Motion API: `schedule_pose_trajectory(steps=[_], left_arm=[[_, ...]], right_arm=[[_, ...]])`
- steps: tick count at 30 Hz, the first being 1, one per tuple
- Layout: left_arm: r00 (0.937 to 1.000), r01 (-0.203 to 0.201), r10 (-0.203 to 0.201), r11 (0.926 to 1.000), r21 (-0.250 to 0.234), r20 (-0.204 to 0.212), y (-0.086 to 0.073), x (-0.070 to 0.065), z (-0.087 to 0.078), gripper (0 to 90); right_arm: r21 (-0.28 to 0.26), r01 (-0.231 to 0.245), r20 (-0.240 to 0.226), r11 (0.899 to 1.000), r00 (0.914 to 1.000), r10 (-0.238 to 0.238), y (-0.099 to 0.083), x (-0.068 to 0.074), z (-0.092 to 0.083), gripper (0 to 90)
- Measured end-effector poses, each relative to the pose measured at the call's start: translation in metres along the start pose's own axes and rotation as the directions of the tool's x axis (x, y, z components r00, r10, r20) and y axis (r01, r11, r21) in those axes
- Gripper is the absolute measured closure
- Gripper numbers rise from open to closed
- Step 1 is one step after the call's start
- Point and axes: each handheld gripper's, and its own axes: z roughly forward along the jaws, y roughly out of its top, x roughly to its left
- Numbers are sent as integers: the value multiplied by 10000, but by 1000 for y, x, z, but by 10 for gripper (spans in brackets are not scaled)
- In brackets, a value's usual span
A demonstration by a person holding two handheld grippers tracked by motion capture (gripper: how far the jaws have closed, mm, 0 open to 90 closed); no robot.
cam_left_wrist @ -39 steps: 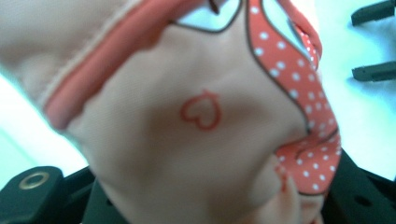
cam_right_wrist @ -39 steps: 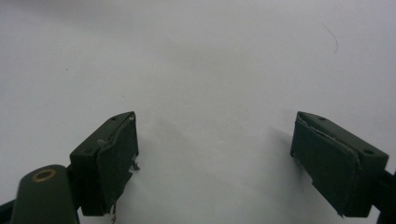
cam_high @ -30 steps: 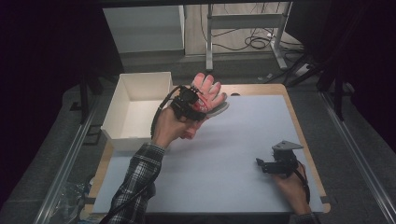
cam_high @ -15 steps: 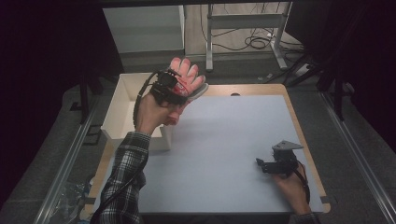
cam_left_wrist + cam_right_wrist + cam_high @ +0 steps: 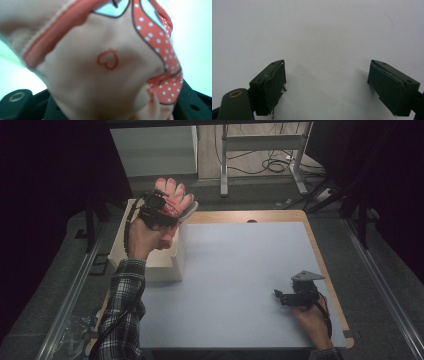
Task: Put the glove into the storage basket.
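Observation:
A pink glove (image 5: 175, 200) with red trim, its fingers spread upward, is held in the air above the white box (image 5: 150, 262) at the table's left edge. My left gripper (image 5: 157, 212) is shut on the glove; in the left gripper view the glove's pink cloth (image 5: 107, 62) with a small red heart and white-dotted red edging bulges between the jaws. My right gripper (image 5: 281, 296) rests low over the pale table top near the front right, open, its jaws (image 5: 327, 85) wide apart with nothing between them.
The pale blue-grey table top (image 5: 240, 275) has a wooden rim (image 5: 320, 250) along its right side. The open white box stands off the table's left edge. Dark floor, a desk frame (image 5: 260, 155) and cables lie beyond the far edge.
My left gripper has carried the glove leftward from over the table's far middle to above the white box. The right gripper has stayed put.

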Motion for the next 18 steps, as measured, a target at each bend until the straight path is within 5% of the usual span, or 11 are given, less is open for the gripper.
schedule_pose_trajectory(steps=[7,18], left_arm=[[9962,695,-692,9976,25,-534,-18,27,11,520],[9876,1339,-1325,9909,122,-839,-36,49,42,510]], right_arm=[[1,-5,8,10000,10000,5,0,0,0,152],[3,-7,9,10000,10000,7,0,0,0,152]])
